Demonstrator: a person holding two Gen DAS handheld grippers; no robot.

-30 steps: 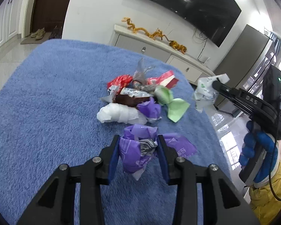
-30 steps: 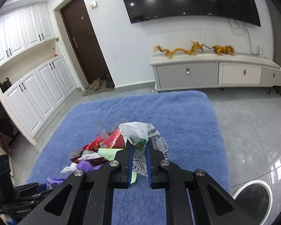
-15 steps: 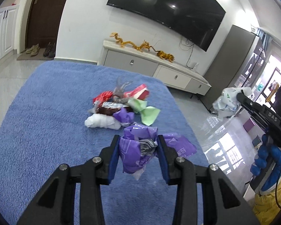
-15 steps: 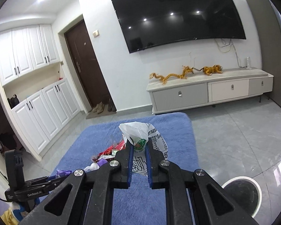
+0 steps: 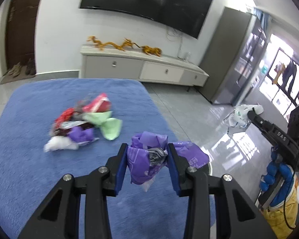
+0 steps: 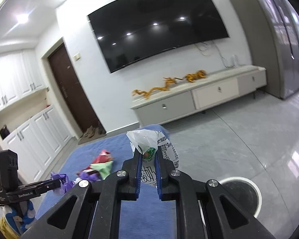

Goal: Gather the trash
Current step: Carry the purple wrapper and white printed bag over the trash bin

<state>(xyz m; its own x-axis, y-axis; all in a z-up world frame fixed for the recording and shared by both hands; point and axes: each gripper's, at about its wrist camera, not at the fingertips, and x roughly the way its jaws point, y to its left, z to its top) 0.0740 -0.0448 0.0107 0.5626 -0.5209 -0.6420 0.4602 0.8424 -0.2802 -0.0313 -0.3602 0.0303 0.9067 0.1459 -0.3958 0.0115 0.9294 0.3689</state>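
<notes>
The left gripper is pinching a purple wrapper between its fingers; the right gripper is pinching a white wrapper.

The heap of red, green, purple and white crumpled wrappers is motion-blurred; the round white-rimmed bin sits half hidden behind jaws.

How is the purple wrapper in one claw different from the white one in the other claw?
The purple wrapper is crumpled into a wide wad, so the left gripper stands fairly wide; the white wrapper is pinched flat and the right gripper is nearly shut. The white one carries printed text and a green logo; the purple one has a striped scrap tucked in. Both are held in the air, off the blue rug.
</notes>
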